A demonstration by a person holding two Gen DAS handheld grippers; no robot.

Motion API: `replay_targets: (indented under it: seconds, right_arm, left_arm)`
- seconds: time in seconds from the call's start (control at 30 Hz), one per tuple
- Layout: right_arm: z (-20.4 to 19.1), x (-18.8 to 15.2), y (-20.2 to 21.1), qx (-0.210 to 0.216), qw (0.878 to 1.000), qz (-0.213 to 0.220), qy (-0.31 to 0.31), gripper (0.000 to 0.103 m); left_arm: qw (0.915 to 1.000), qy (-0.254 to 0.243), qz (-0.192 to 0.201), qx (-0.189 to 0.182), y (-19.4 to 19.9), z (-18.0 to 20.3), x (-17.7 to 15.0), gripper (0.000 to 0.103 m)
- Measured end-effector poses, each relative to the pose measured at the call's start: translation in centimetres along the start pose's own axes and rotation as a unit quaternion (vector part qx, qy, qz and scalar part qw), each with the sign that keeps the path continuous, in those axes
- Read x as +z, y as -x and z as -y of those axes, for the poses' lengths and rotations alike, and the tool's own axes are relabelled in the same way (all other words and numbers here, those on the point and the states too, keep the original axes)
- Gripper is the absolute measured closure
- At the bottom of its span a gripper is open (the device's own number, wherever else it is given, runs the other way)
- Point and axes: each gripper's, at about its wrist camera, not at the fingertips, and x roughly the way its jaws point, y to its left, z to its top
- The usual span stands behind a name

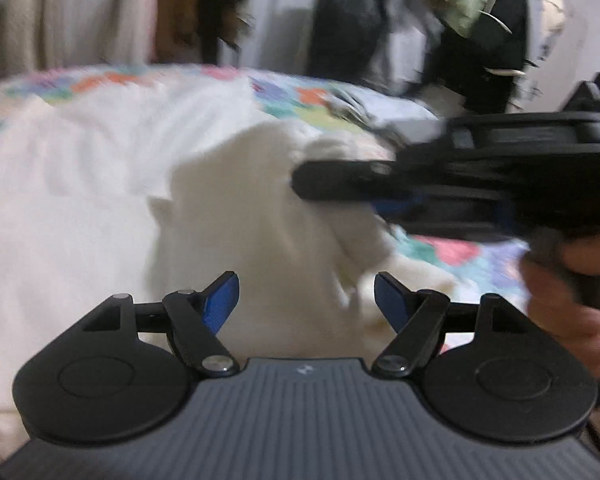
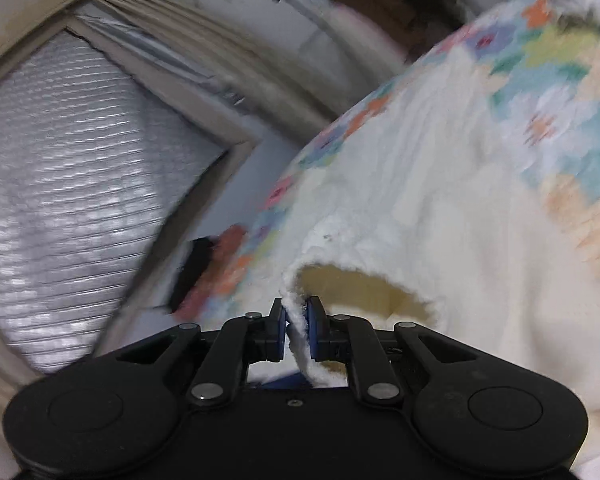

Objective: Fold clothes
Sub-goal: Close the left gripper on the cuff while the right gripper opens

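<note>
Right hand-held gripper [image 2: 296, 326] is pinching the fluffy edge of the cream fleece garment [image 2: 440, 216], blue pads clamped on the rim of an opening (cuff or collar, can't tell which). Left hand-held gripper [image 1: 305, 298] hangs w/ fingers spread wide, nothing between them, just above the fleece. The garment sprawls across the bed, over a colourful patchwork quilt [image 1: 300, 98]. Seen from the left cam, the right tool comes in from 3 o'clock, a hand [image 1: 564, 300] gripping its handle. Frames are blurry.
</note>
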Motion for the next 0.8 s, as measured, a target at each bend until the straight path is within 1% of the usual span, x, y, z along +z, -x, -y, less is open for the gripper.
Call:
replay_targets:
  seconds: [0.07,0.1,0.13,0.17,0.2,0.23,0.27,0.3,0.33,0.4,0.43,0.47,0.53,0.6,0.63,0.7,0.73,0.77,0.8]
  right_arm:
    - [-0.2,-0.1,-0.3,0.038,0.999,-0.013,-0.011,0.089]
    - [-0.4,-0.3,-0.5,0.051,0.998,-0.018,-0.013,0.089]
    - [-0.5,-0.5,-0.8,0.058,0.998,-0.023,-0.012,0.089]
    - [-0.5,-0.7,-1.1,0.058,0.998,-0.028,-0.010,0.089]
    - [-0.5,-0.8,-1.4,0.056,0.998,-0.034,-0.009,0.089]
    - [-0.6,-1.0,-1.7,0.054,0.998,-0.040,-0.008,0.089]
    - [-0.5,-1.1,-1.9,0.052,0.998,-0.043,-0.010,0.088]
    - [-0.3,-1.0,-1.7,0.048,0.998,-0.041,-0.014,0.086]
    - [-0.1,-0.8,-1.2,0.042,0.998,-0.034,-0.016,0.084]
    - [0.2,-0.4,-0.2,0.028,0.999,-0.021,-0.020,0.074]
    - [0.2,-0.2,0.4,0.016,1.000,-0.012,-0.015,0.058]
    - [0.2,-0.2,1.2,-0.005,1.000,0.002,-0.001,0.044]
    - [0.0,-0.5,2.5,-0.057,0.998,0.029,0.029,0.033]
    - [-0.4,-1.0,2.5,-0.124,0.990,0.022,0.070,0.032]
    - [-0.8,-1.3,2.3,-0.147,0.985,0.016,0.090,0.032]
    - [-1.7,-1.7,1.7,-0.181,0.975,0.013,0.126,0.032]
    - [-2.1,-1.9,1.4,-0.192,0.971,0.013,0.142,0.032]
    - [-2.4,-2.1,1.3,-0.199,0.968,0.012,0.154,0.032]
    - [-2.6,-2.3,1.2,-0.205,0.964,0.009,0.167,0.032]
  left_arm:
    - [0.9999,-0.003,0.010,0.003,-0.1,0.0,0.3,0.028]
    - [0.9998,-0.006,0.015,0.011,-0.2,0.1,0.4,0.026]
    - [0.9995,-0.012,0.017,0.025,-0.3,0.3,0.4,0.026]
    - [0.9984,-0.021,0.019,0.049,-0.4,0.4,0.4,0.026]
    - [0.9968,-0.030,0.022,0.071,-0.4,0.4,0.3,0.032]
    - [0.9957,-0.031,0.023,0.085,-0.4,0.1,0.3,0.041]
    - [0.9953,-0.021,0.020,0.092,-0.3,-0.4,0.4,0.068]
    - [0.9951,-0.004,0.014,0.098,-0.3,-1.2,0.5,0.080]
    - [0.9943,0.014,0.009,0.105,-0.2,-2.1,0.7,0.080]
    - [0.9905,0.034,0.012,0.133,0.2,-3.8,1.1,0.081]
    - [0.9879,0.040,0.016,0.149,0.4,-4.7,1.3,0.081]
    - [0.9850,0.046,0.019,0.165,0.7,-5.5,1.5,0.081]
    - [0.9782,0.058,0.027,0.198,1.1,-7.1,2.0,0.082]
    - [0.9702,0.068,0.036,0.230,1.8,-8.7,2.5,0.083]
    - [0.9673,0.073,0.044,0.239,2.3,-9.3,2.7,0.083]
    - [0.9618,0.081,0.071,0.252,4.2,-10.4,3.5,0.083]
    - [0.9588,0.085,0.087,0.257,5.4,-10.9,4.0,0.083]
    - [0.9569,0.092,0.091,0.260,6.1,-11.5,4.3,0.083]
    - [0.9568,0.102,0.078,0.260,6.1,-12.2,4.2,0.083]
